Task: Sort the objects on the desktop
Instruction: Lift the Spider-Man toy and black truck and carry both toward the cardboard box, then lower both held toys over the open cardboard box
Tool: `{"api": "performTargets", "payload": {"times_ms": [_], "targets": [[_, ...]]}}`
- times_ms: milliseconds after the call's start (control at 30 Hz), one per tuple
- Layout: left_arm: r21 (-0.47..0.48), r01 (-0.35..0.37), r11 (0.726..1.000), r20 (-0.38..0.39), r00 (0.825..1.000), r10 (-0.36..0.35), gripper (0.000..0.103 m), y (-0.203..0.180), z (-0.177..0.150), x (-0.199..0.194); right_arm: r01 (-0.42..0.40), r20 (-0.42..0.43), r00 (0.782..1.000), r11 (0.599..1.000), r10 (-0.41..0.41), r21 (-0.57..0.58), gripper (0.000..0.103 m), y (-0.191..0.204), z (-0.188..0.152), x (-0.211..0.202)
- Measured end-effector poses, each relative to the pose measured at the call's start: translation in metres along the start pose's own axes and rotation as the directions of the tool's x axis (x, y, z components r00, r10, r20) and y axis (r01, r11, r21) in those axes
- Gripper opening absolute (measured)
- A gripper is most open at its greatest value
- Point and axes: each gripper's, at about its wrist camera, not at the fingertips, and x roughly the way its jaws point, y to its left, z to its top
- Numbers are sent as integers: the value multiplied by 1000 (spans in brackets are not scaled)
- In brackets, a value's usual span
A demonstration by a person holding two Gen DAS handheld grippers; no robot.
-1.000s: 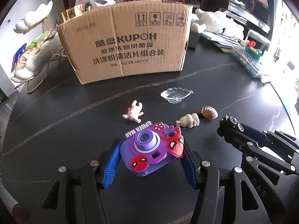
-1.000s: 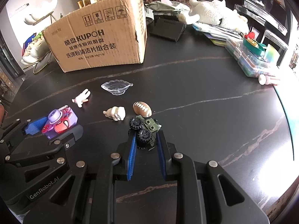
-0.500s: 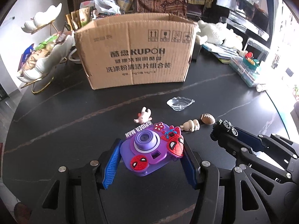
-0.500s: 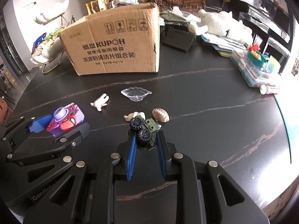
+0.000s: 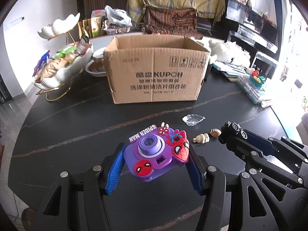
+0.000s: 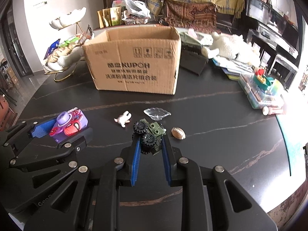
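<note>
Both toys have gone up higher than a moment ago, and the top of the open brown cardboard box (image 5: 156, 71) now shows, so they look headed for it. The left gripper (image 5: 156, 165) has its jaws clamped on the purple plastic toy camera (image 5: 156, 154). The right gripper (image 6: 150, 148) has its jaws clamped on the green toy truck with black wheels (image 6: 152, 136). The box sits near the far edge of the black bench (image 5: 77, 130). The bench in front of it is bare, with small toys left near the middle.

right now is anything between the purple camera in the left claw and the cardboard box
Nothing visible. The purple camera is held up in the left claw, with only bare dark table before the open-topped cardboard box.
</note>
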Motion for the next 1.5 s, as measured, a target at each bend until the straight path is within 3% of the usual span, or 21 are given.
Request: {"api": "performTargets", "payload": {"times_ms": [733,967,1167,1500], "targets": [[14,-22,1000,126,992,20,56,12,26,-51,-10,129,992,999,14,-32,19,21,28,-51],[20,-44,999,165,985,40,56,16,36,-59,-7,155,988,999,13,-45,19,27,41,-56],[3,-10,1000,172,985,9,56,26,48,-61,-7,173,985,999,16,-52,19,31,53,-58],[3,-22,1000,195,981,21,56,31,64,-56,-14,192,981,998,27,-66,19,34,72,-51]]}}
